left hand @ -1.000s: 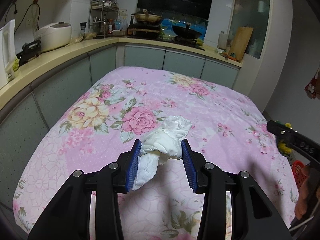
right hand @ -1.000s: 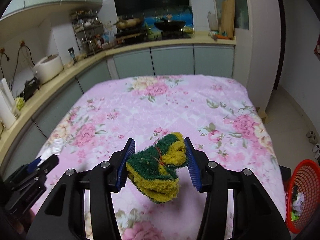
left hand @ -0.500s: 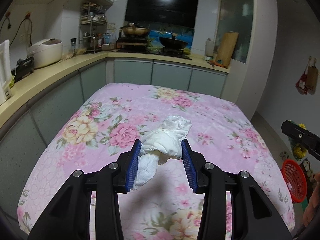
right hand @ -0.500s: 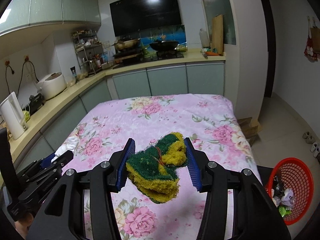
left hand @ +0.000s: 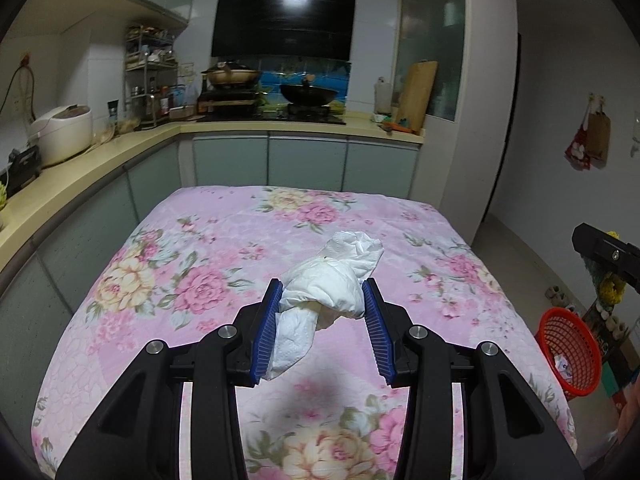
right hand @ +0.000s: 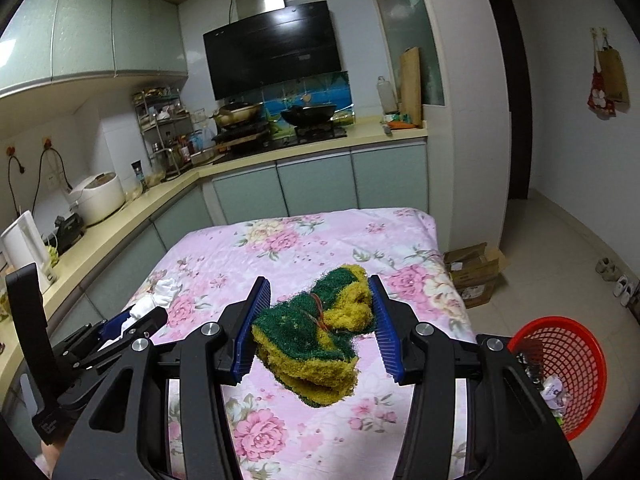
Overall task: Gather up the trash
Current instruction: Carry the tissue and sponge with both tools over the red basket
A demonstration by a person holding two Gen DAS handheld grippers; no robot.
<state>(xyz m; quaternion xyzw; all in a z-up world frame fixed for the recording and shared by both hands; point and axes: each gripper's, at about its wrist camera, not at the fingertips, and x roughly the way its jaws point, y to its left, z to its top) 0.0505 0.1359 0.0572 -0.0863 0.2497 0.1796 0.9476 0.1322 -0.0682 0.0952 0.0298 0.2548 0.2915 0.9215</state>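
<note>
Left claw (left hand: 323, 297) pinching a crumpled white tissue (left hand: 328, 292), lifted clear above the pink flowered tabletop (left hand: 224, 248). Right claw (right hand: 319, 303) clamped on a green and yellow sponge (right hand: 316, 332), likewise off the cloth. Red basket (right hand: 576, 360) down on the floor, near right, some scraps inside.

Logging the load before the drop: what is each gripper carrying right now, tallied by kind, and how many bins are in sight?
Crumpled white tissue wads: 1, clamped in the left gripper
Green-and-yellow scouring sponges: 1 bundle, clamped in the right gripper
Red mesh baskets: 1, on the floor, trash already inside
Total: 3
</note>
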